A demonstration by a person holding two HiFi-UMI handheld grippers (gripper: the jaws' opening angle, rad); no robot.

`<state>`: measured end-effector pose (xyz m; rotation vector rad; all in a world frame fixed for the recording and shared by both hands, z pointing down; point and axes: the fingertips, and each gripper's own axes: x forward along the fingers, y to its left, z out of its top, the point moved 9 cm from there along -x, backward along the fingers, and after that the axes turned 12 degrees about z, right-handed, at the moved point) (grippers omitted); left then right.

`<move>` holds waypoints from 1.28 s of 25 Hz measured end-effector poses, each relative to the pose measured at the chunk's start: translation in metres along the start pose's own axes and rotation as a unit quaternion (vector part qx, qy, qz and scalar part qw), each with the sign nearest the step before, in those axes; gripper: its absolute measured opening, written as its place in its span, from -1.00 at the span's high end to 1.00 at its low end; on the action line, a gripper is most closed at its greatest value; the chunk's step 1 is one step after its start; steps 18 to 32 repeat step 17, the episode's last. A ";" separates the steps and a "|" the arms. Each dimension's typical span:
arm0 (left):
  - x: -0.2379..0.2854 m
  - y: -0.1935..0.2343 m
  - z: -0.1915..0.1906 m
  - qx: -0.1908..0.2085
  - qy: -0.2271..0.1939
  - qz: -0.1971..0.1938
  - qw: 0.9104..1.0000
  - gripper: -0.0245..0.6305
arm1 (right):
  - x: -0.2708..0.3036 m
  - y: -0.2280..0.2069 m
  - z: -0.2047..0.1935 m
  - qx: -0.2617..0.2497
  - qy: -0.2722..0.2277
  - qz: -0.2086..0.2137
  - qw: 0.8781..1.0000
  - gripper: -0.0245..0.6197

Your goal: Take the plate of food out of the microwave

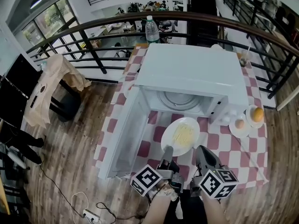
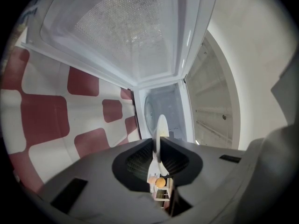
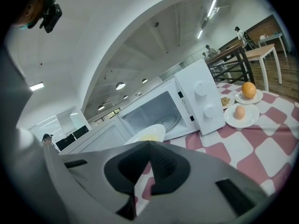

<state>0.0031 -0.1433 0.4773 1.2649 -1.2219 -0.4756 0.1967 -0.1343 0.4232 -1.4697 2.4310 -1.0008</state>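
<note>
The white plate of pale yellow food [image 1: 181, 135] hangs over the checked table just in front of the open white microwave [image 1: 196, 73]. The microwave door [image 1: 124, 134] is swung out to the left, and the cavity shows only its glass turntable [image 1: 180, 100]. My left gripper [image 1: 167, 154] is shut on the plate's near rim. In the left gripper view the plate [image 2: 161, 127] stands edge-on between the jaws of the left gripper [image 2: 158, 149]. My right gripper [image 1: 202, 154] sits just right of the plate, shut and holding nothing. In the right gripper view the plate [image 3: 148, 133] shows beyond the right gripper [image 3: 149, 148].
A small plate with an egg [image 1: 239, 125] and another with an orange [image 1: 257, 114] sit right of the microwave. A water bottle [image 1: 152, 29] stands behind it. A dark railing [image 1: 93, 55] curves round the table. A draped chair [image 1: 51, 78] is at the left.
</note>
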 end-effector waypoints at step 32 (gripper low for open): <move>0.001 -0.001 -0.006 -0.001 0.001 0.006 1.000 0.76 | -0.003 -0.003 0.002 0.004 0.006 0.004 1.000 0.95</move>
